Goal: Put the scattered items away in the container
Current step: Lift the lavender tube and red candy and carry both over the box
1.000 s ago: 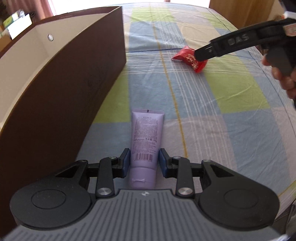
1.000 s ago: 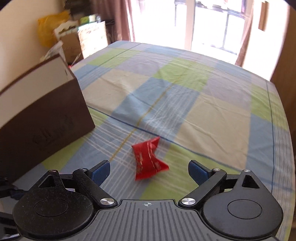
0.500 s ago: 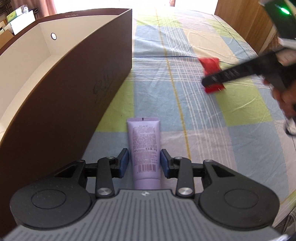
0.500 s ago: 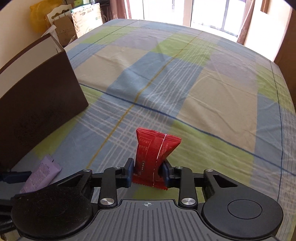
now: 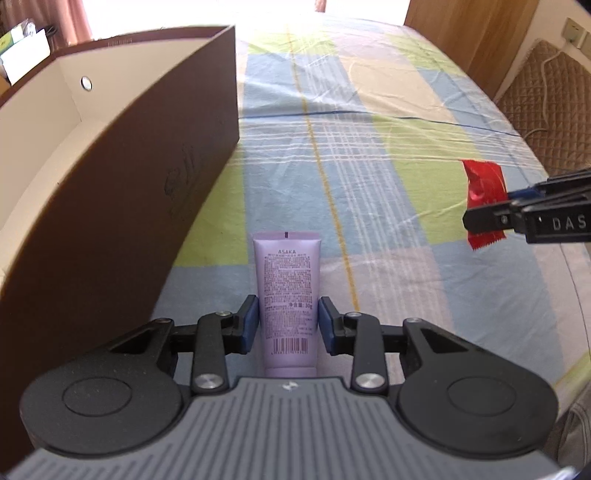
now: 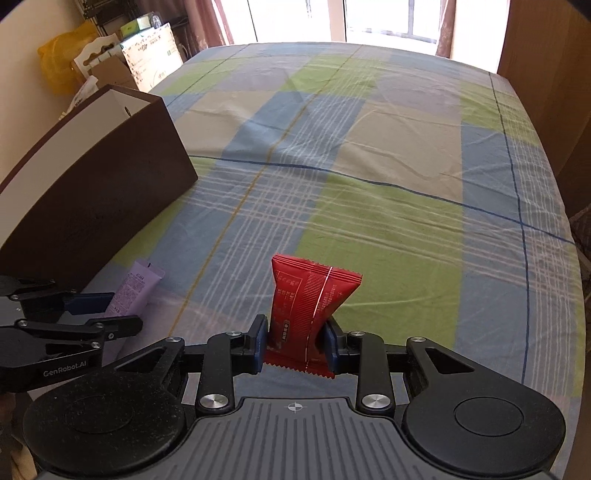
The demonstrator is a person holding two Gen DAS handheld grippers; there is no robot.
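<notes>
My left gripper (image 5: 287, 325) is shut on a lilac tube (image 5: 288, 291), held off the bed with its crimped end pointing forward. The brown box (image 5: 122, 166) with a white inside stands open just to its left. My right gripper (image 6: 295, 343) is shut on a red snack packet (image 6: 306, 306), lifted above the checked bedsheet. In the left wrist view the red packet (image 5: 482, 201) hangs at the right in the right gripper (image 5: 491, 210). In the right wrist view the lilac tube (image 6: 133, 288) sits in the left gripper (image 6: 110, 310), beside the brown box (image 6: 96, 192).
A checked bedsheet (image 6: 369, 166) covers the bed. A wooden panel (image 5: 458, 33) rises at the far right. Cardboard boxes and a yellow bag (image 6: 59, 66) stand on the floor beyond the bed's left side. A quilted brown seat (image 5: 546, 92) is at the right.
Both grippers have risen with their loads. The right gripper shut on the red packet and lifted it; the left has lifted the tube higher beside the box.
</notes>
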